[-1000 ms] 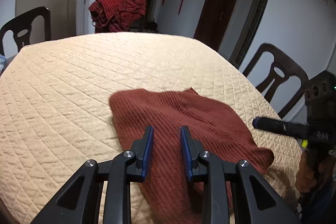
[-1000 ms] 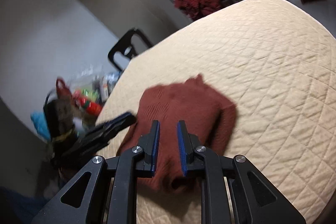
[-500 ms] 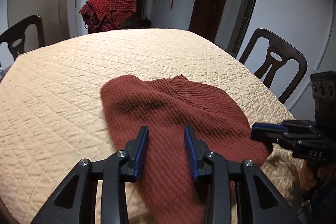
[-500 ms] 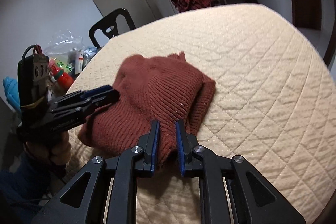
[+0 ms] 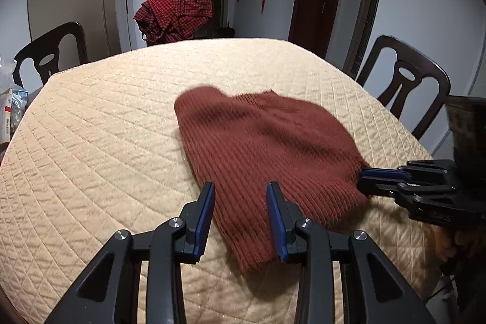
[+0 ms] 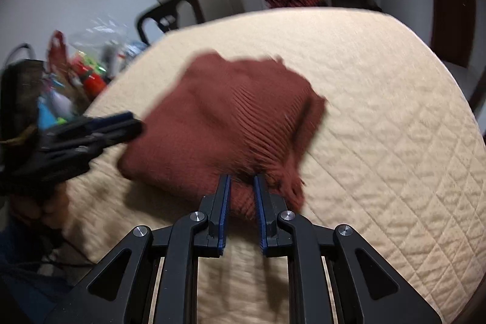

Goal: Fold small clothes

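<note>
While the rust sweater (image 5: pixel 267 141) lies bunched on the quilted tabletop (image 5: pixel 91 141), left tool (image 5: pixel 241 196) hovers over its near edge, jaws apart, gripping nothing. Right tool (image 6: pixel 242 184) is closing, sweater hem between its pads at the right corner.

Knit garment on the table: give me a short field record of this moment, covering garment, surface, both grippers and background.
garment: rust-red knit garment, lying rumpled
surface: table with cream quilted cover
left gripper: jaws apart over the garment's near edge, not pressing it
right gripper: jaws closing, a fold of the garment's edge between them
background: red checked cloth over a chair; dark chair at the right
</note>
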`<state>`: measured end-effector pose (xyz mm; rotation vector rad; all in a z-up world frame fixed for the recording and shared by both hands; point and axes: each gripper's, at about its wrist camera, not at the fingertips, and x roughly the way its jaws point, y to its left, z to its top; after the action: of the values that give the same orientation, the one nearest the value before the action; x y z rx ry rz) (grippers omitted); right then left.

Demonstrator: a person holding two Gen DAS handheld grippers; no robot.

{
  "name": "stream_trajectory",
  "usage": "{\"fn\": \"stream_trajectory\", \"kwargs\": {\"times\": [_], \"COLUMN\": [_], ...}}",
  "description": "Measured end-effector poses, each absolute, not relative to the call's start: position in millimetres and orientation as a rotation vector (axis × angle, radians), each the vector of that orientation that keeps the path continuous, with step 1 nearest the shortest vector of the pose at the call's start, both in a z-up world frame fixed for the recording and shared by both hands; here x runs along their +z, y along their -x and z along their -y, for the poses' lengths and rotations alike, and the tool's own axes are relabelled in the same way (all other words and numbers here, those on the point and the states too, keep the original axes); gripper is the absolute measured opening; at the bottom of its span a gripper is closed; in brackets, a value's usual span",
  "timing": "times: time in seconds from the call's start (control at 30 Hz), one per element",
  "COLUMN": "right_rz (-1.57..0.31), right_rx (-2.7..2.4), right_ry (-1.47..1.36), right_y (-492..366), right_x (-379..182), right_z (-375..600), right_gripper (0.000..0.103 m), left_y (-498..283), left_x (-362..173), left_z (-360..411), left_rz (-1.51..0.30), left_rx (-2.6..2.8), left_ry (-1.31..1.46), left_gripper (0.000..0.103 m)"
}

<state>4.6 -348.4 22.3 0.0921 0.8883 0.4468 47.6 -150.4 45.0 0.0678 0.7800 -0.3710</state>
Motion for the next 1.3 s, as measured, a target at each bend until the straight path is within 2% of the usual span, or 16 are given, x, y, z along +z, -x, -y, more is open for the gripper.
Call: {"fn": "stream_trajectory", "kwargs": {"times": [0.27, 0.4, 0.67, 0.73, 0.9, 0.97, 1.0, 1.03, 1.3], "right_rz": [-0.883, -0.780, -0.864, -0.858, -0.845, -0.845, -0.842, -0.836, -0.884], "right_rx": [0.473, 0.479, 0.394, 0.402, 0.385, 0.385, 0.393, 0.405, 0.464], "right_ry": [-0.166, -0.244, -0.273, -0.349, -0.406, -0.447, -0.478, -0.530, -0.590], "right_y": [-5, -18, -83, -87, -78, -78, -77, -79, -102], "right_x": [33, 57, 24, 20, 25, 25, 24, 21, 7], "right_z": [358, 367, 361, 372, 389, 399, 403, 409, 407], "right_gripper": [0.013, 0.016, 0.016, 0.015, 0.017, 0.027, 0.045, 0.059, 0.061], "left_y": [-51, -64, -120, -126, -115, -108, -107, -107, -102], "left_x": [42, 55, 36, 27, 33, 36, 36, 36, 28], "left_z": [144, 140, 152, 151, 139, 133, 129, 126, 112], "left_rz": [-0.789, -0.744, -0.796, -0.824, -0.819, -0.813, -0.812, -0.814, -0.841], "left_rx": [-0.388, -0.359, -0.350, -0.337, -0.338, -0.337, -0.337, -0.335, -0.362], "left_ry": [-0.026, -0.017, 0.000, 0.009, 0.057, 0.074, 0.086, 0.097, 0.197], "left_gripper": [0.037, 0.037, 0.037, 0.042, 0.042, 0.042, 0.042, 0.042, 0.042]}}
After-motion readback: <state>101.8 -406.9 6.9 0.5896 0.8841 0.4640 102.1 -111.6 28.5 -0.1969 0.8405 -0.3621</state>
